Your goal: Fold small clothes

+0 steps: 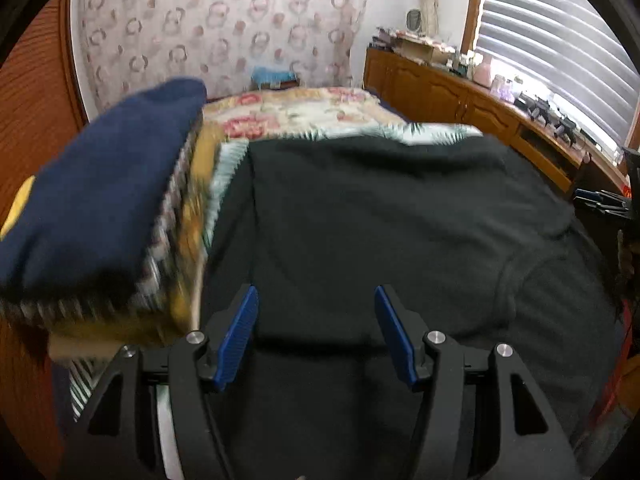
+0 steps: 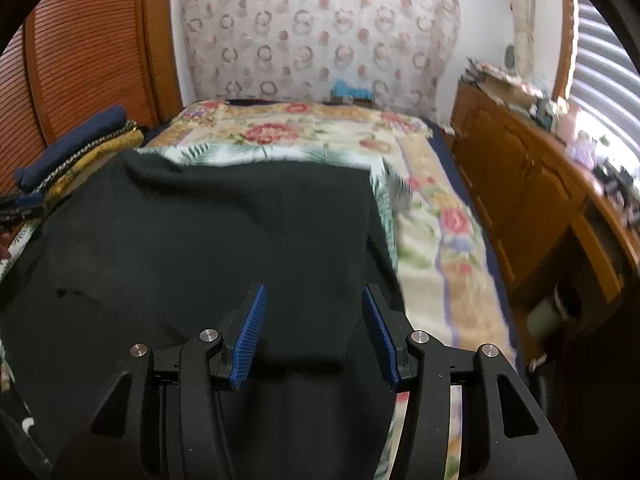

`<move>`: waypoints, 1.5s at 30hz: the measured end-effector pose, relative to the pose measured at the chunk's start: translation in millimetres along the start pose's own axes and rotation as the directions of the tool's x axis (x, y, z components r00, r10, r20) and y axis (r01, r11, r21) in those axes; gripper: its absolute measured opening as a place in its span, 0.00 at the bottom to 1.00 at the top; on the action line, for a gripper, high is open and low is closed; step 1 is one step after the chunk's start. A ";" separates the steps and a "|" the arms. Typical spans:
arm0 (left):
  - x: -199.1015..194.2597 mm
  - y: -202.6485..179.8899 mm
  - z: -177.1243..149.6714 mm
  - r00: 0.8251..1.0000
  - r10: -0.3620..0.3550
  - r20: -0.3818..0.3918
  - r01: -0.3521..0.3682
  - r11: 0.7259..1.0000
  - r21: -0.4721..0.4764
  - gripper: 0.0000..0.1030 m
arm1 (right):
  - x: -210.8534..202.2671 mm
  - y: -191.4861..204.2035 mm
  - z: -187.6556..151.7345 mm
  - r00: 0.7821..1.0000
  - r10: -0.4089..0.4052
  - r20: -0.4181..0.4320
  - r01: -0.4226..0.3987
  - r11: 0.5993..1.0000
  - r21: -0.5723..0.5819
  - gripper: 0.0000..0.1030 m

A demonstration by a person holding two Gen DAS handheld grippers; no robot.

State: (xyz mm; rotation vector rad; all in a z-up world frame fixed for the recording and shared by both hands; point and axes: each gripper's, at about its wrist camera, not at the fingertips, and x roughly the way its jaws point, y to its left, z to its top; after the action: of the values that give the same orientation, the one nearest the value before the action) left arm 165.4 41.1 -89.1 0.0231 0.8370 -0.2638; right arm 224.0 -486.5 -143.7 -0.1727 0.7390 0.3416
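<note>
Louvred wooden door [image 2: 80, 52]: far left, behind the bed.

Stack of folded clothes [image 1: 100, 216]: navy piece on top, striped and mustard layers beneath; sits at the bed's left edge, just beside the black garment and close to the left gripper's left side. Blurred in the left wrist view.

Black garment [image 1: 380, 220]: spread flat on the floral bedspread [image 2: 432, 248], filling the near part of the bed. A palm-print cloth [image 2: 200, 152] shows along its far edge and right side.

Left gripper [image 1: 316, 300]: blue pads [image 1: 238, 332] spread apart, nothing pinched; the garment lies below and ahead of them, and contact cannot be told.

Right gripper [image 2: 314, 300]: jaws likewise spread, empty, over the garment's right part, with its right edge just beyond the right pad.

Patterned fabric panel [image 1: 224, 24]: upright at the head of the bed, a small blue item [image 2: 352, 90] at its foot.

Wooden cabinet [image 1: 460, 96]: right of the bed, top crowded with small objects too blurred to identify.

Window blinds [image 1: 560, 40]: far right.
</note>
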 end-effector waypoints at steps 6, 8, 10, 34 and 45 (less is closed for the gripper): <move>16.4 -1.1 -12.8 0.997 0.032 -0.067 -0.032 0.999 0.005 0.58 | 8.2 -4.4 -27.7 0.998 0.017 -0.060 -0.014 0.999 0.052 0.49; 18.5 -1.1 -13.9 0.997 0.031 -0.078 -0.031 1.000 0.002 0.59 | 11.1 -5.8 -27.8 0.998 0.024 -0.063 -0.019 0.997 0.075 0.49; 18.4 -0.6 -14.4 0.997 0.028 -0.072 -0.028 1.000 0.002 0.60 | 14.8 -5.6 -25.3 0.998 0.029 -0.061 -0.023 0.996 0.088 0.49; 13.3 22.5 -6.4 1.000 -0.012 -0.008 0.011 0.994 -0.111 0.46 | 35.6 -2.2 -19.4 0.996 -0.022 -0.087 0.028 0.998 0.065 0.50; 12.5 21.1 -16.4 1.000 -0.016 -0.018 0.014 0.995 -0.095 0.08 | 32.4 -3.3 -21.2 0.997 -0.029 -0.073 0.033 0.998 0.056 0.35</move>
State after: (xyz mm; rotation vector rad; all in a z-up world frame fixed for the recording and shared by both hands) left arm 166.5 60.7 -111.0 -0.0695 0.8675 -0.2379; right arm 234.1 -487.5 -181.3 -0.1433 0.8156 0.2852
